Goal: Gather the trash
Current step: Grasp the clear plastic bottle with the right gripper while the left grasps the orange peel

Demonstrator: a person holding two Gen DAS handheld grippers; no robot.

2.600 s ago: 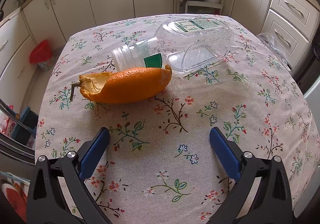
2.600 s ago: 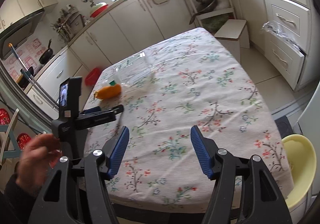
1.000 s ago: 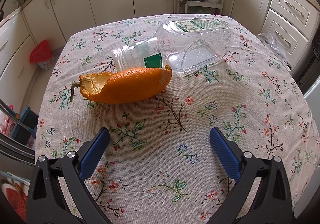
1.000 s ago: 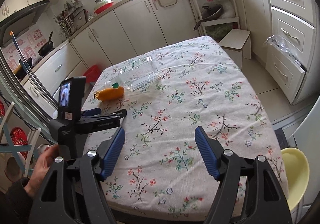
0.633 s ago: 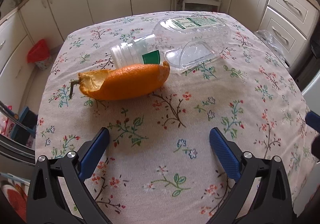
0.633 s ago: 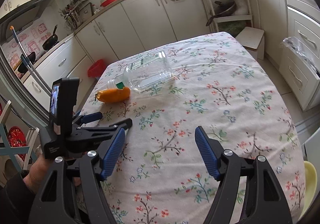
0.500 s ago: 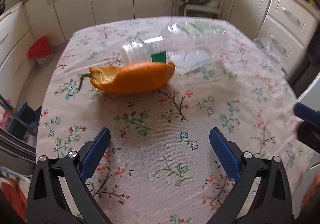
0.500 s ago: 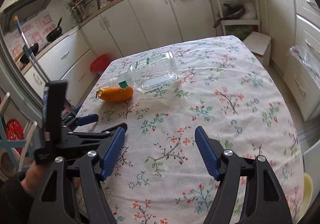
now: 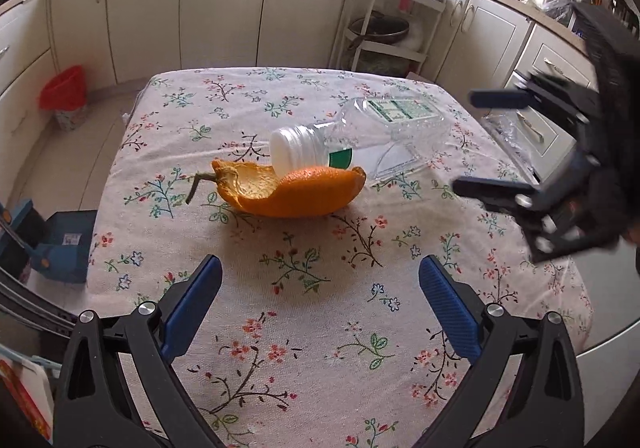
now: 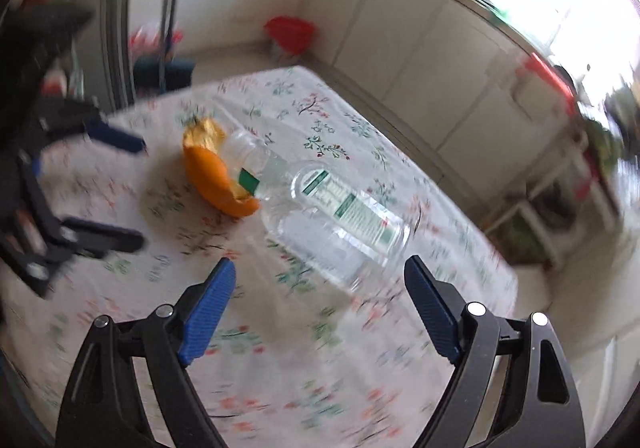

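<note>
On the flowered tablecloth [image 9: 320, 312] lies a curled orange peel [image 9: 288, 190] with a stem. A clear plastic bottle [image 9: 380, 132] with a white cap [image 9: 294, 150] lies on its side, its neck resting on the peel. My left gripper [image 9: 320, 264] is open and empty, short of the peel. My right gripper [image 9: 468, 142] hangs at the table's right side, turned sideways. In the blurred right wrist view, its jaws [image 10: 320, 264] are opening with nothing between them, just short of the bottle's [image 10: 332, 216] base. The peel [image 10: 212, 176] and the left gripper [image 10: 136, 192] lie beyond.
A red bin [image 9: 64, 90] stands on the floor by the cabinets, far left. A blue box [image 9: 60, 244] sits beside the table's left edge. A wire rack with a pan [image 9: 380, 32] stands behind the table. A plastic bag [image 9: 508, 128] hangs by the right drawers.
My right gripper has swung round to the table's right side and rolled over, now facing the bottle's base with jaws wider. My left gripper has drawn back and risen a little.
</note>
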